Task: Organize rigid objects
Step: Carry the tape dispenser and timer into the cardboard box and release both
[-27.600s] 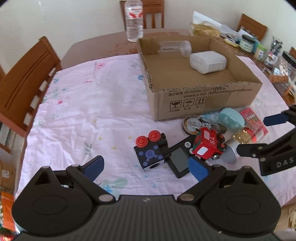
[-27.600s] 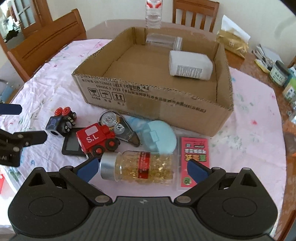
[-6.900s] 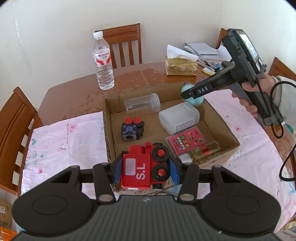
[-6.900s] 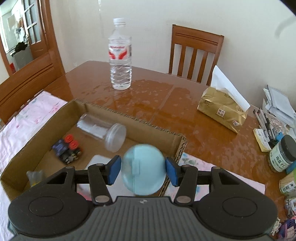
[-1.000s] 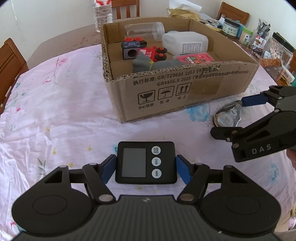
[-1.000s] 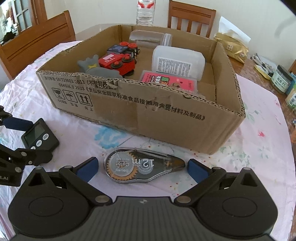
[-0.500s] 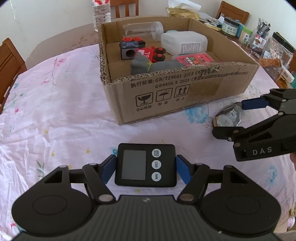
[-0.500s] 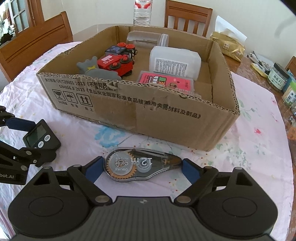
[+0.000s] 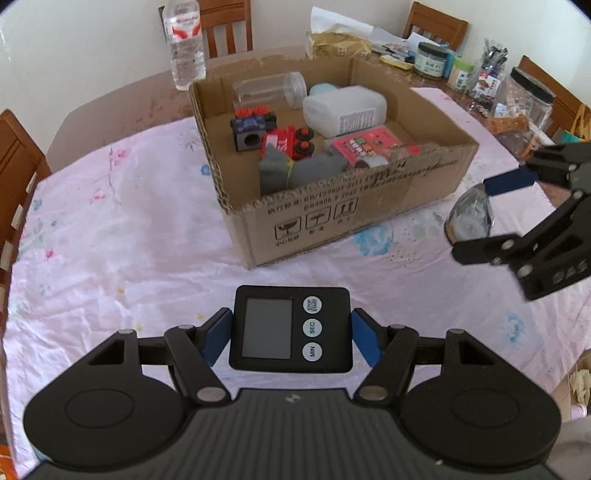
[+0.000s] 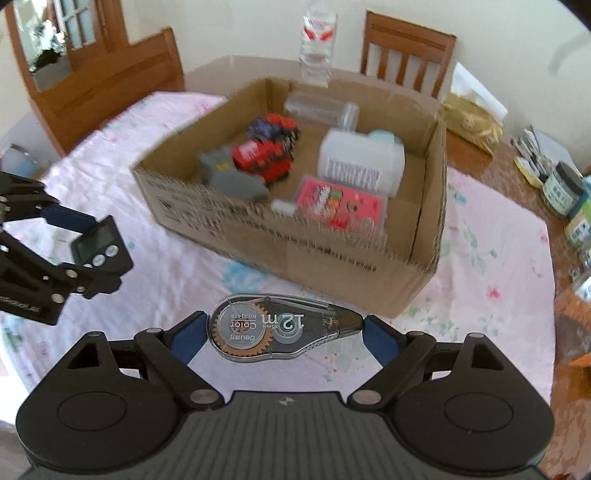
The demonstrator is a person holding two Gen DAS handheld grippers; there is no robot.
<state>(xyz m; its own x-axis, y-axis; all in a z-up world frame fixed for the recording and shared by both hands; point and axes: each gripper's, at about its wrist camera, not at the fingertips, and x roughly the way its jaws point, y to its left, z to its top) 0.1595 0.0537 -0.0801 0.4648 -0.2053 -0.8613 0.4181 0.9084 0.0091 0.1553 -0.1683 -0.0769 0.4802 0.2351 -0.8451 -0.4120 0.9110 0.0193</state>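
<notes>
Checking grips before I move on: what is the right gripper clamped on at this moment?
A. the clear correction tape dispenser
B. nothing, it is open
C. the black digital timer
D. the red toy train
A: the right gripper has its blue pads pressed on both ends of the correction tape dispenser, while the timer sits in the left gripper.

Home dining room. Wooden worktop [image 9: 122, 107] under pink floral tablecloth [image 9: 110, 229], wooden slat-back chairs [image 10: 406, 51] round it. Water bottle [image 9: 184, 44] behind cardboard box [image 9: 332, 210]; tissue pack [image 10: 472, 118], jars [image 9: 430, 59] and pen holder [image 9: 491, 70] right of box. Wooden door with glass panes [image 10: 77, 33] far left of box. Plain cream walls [image 9: 92, 48].
</notes>
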